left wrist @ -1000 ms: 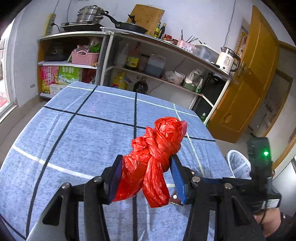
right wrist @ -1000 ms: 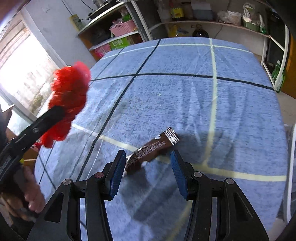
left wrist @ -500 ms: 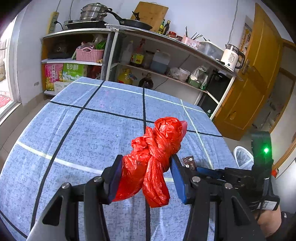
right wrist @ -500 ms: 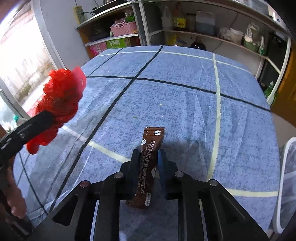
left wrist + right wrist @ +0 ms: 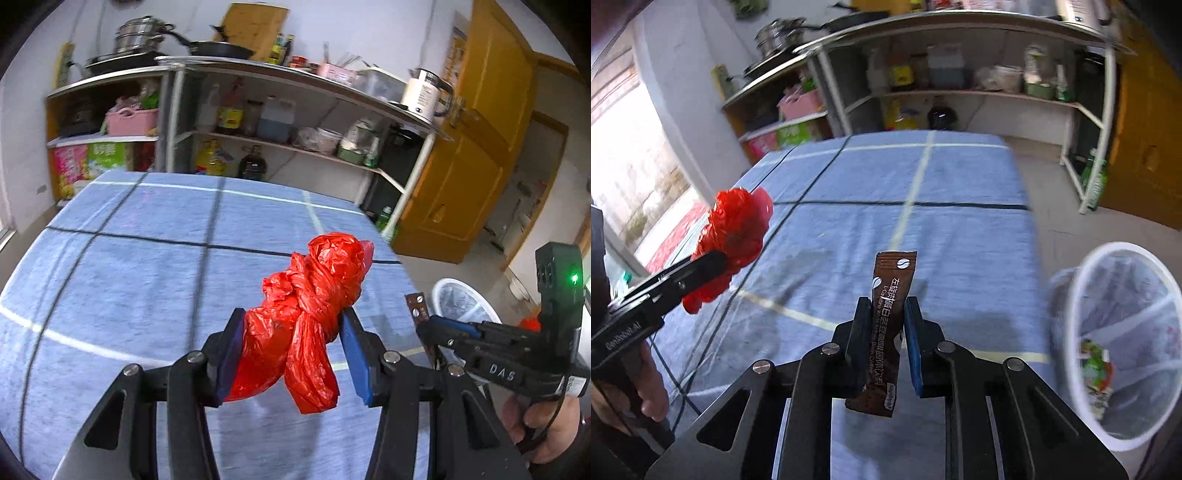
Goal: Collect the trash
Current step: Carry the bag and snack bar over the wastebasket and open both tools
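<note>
Crinkled glossy plastic bag (image 5: 310, 295), matt cloth tablecloth (image 5: 147, 280)

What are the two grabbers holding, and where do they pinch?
Left gripper pinches the knotted red plastic bag around its lower half. Right gripper pinches the brown coffee sachet across its middle.

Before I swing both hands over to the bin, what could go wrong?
The coffee packet is pinched only at its middle between narrow jaws, with both ends free; it might slide out in a quick swing. The red bag bulges past the left gripper, so loose folds could snag. The bin sits low beside the table; an early release may miss.
</note>
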